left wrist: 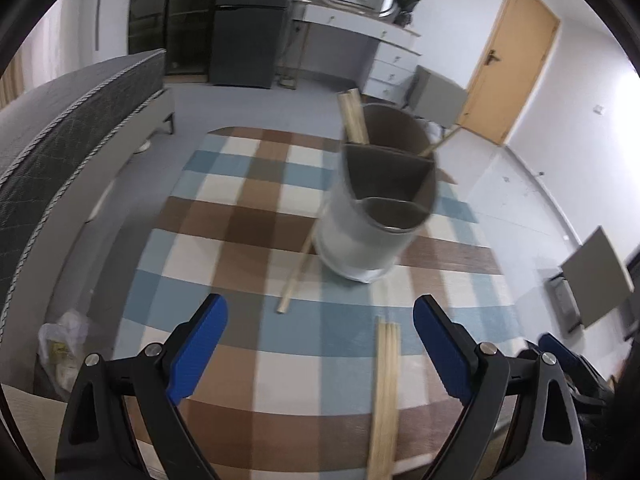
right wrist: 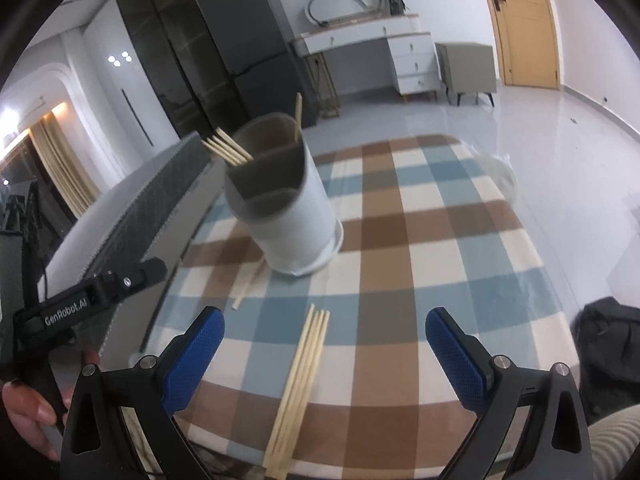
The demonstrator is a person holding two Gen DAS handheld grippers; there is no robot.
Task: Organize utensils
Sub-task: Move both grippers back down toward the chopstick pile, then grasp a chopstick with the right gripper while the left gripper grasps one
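four chopsticks lie side by side on the checked counter, near its front edge. one more stick lies to their left, beside the holder, which already has some upright. the left claw and the right claw are both wide open and empty. the sticks look light, stiff and thin; a grip across the middle seems safest.

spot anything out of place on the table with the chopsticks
Yes. A lone chopstick lies slanted on the checked tablecloth, one end against the base of the holder, apart from the neat bundle of chopsticks lying near the front edge. Others already stand in the holder's back compartment.
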